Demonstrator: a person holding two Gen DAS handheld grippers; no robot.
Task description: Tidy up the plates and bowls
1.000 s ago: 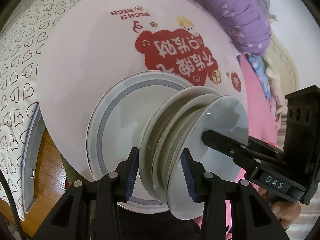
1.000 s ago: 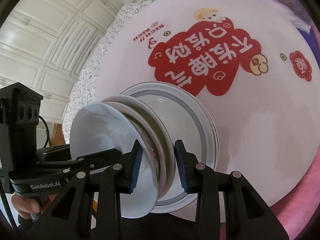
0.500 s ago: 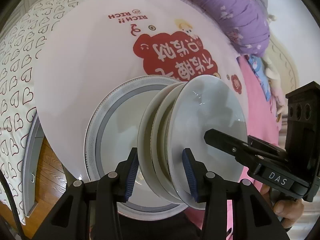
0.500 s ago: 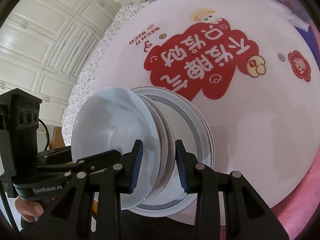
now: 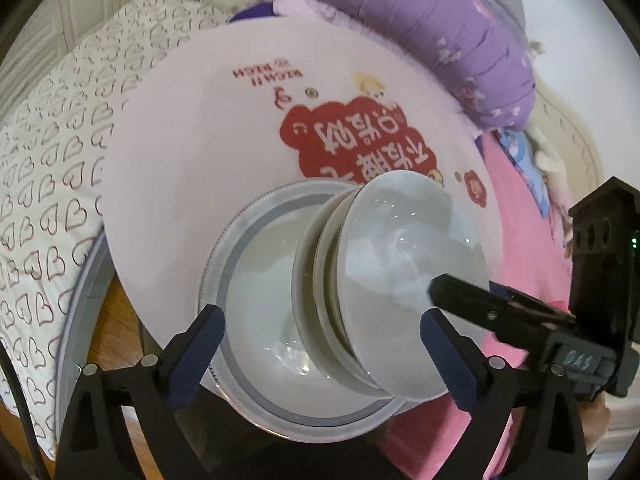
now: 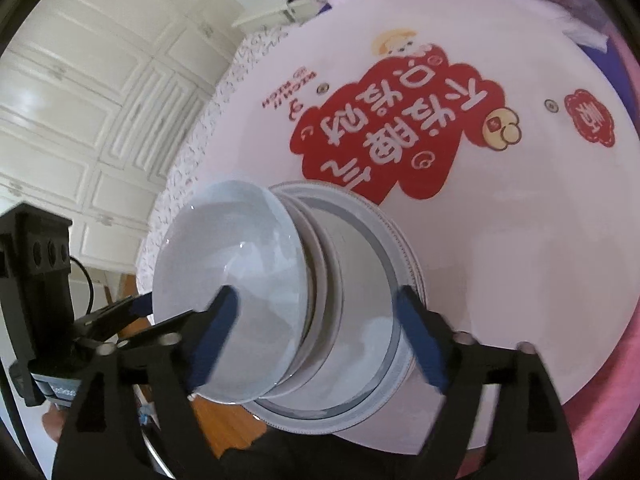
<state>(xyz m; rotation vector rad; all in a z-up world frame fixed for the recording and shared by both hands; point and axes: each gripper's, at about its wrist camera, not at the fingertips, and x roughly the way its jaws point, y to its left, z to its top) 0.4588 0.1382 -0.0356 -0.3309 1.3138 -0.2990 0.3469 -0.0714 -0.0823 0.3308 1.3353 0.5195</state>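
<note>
Left gripper [image 5: 320, 350] spread wide, blue-padded fingers [image 5: 196, 354] standing on either side of the crockery stack and gripping nothing. Right gripper [image 6: 316, 326] likewise wide open, one pad [image 6: 214, 334] in front of the top bowl, the other [image 6: 418, 344] out beside the plate's rim, closed on nothing; whether either pad touches the crockery cannot be told. Each gripper visible in the other's camera: the right one [image 5: 460, 292] reaching in from the right edge of the left view with its tip over the bowl's rim, the left one [image 6: 120, 316] low at the left of the right view.

Stacked on a round white table [image 5: 192, 160], near the edge closest to the cameras: a large plate with a grey band [image 5: 236, 264] at the bottom, nested shallow dishes [image 5: 308, 276] on it, and a white bowl [image 5: 400, 248] on top, opening upward. Same stack in the right view: plate [image 6: 380, 280], nested dishes [image 6: 320, 264], bowl [image 6: 240, 264]. Stack sitting off-centre on the plate, toward the plate's right side in the left view.

Printed on the tabletop beyond the stack, a red cloud-shaped graphic with white characters [image 5: 356, 140]. Beyond the table's far edge, a purple quilt [image 5: 440, 28]; to the left, heart-patterned fabric [image 5: 48, 160]; to the right, pink fabric [image 5: 520, 216]. White panelled cabinet doors [image 6: 80, 100] at the left of the right view. Wooden floor [image 5: 116, 320] below the table's left edge.
</note>
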